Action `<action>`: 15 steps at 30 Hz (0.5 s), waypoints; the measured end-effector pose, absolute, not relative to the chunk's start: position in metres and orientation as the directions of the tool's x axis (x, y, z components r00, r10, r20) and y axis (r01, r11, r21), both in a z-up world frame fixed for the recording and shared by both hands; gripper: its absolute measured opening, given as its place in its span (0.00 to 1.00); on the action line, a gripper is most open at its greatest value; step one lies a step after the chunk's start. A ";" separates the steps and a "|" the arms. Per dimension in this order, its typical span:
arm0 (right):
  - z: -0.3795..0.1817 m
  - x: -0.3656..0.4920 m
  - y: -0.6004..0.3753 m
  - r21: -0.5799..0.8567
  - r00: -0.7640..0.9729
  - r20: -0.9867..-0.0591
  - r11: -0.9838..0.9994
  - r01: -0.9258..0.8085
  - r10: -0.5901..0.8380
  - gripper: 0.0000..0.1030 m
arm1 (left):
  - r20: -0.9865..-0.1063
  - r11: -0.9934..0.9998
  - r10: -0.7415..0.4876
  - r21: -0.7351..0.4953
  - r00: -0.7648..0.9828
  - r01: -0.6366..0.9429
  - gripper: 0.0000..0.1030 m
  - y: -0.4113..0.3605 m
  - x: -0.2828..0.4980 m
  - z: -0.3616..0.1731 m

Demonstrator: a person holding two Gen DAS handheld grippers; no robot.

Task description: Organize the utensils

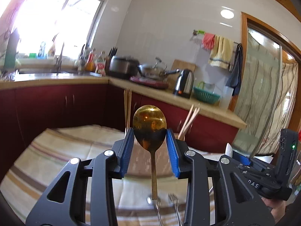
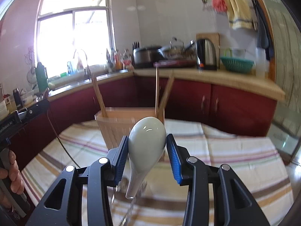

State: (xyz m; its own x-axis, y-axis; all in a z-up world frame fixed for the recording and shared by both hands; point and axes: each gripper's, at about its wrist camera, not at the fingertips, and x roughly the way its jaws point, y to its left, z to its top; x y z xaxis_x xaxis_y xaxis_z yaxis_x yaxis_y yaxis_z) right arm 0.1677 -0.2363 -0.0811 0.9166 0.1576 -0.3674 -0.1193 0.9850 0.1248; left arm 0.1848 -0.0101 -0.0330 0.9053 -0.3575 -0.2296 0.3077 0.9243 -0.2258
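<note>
Kitchen behind: left gripper (image 1: 150, 137) pinches gold spoon (image 1: 150, 127); right gripper (image 2: 147, 144) pinches ceramic spoon (image 2: 145, 146)

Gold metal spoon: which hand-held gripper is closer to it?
Left. The left hand-held gripper clamps the gold metal spoon by its bowl; the right hand-held gripper is off to the spoon's right, holding a white ceramic spoon.

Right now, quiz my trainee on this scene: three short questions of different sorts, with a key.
1. True or false: the left gripper holds a white ceramic spoon.
2. Which end of the ceramic spoon sits between the right gripper pads: A handle, B bowl?
3. Fill in: the wooden holder on the striped cloth already contains ____.

Key:
1. False: it grips a gold metal spoon.
2. B.
3. Chopsticks.
</note>
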 end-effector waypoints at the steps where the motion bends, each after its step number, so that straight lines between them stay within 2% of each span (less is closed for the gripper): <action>1: -0.072 0.174 -0.236 0.126 0.922 -0.349 0.984 -0.130 0.166 0.40 | -0.214 0.925 -0.356 -0.218 0.910 0.311 0.33 -0.011 0.187 -0.027; 9: -0.031 0.212 -0.228 0.112 0.949 -0.247 0.979 -0.172 0.195 0.40 | -0.114 0.929 -0.351 -0.169 0.930 0.330 0.33 -0.025 0.224 0.015; 15: -0.023 0.239 -0.220 0.114 0.957 -0.194 0.974 -0.195 0.215 0.40 | -0.077 0.931 -0.347 -0.150 0.935 0.333 0.33 -0.033 0.257 0.023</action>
State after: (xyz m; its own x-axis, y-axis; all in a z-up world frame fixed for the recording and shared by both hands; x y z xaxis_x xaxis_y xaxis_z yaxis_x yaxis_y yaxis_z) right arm 0.2393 -0.2203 -0.0227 0.9572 0.2146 -0.1942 -0.1954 0.9741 0.1135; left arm 0.2573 -0.0329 0.0225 0.9347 -0.3469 -0.0769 0.3331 0.9308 -0.1503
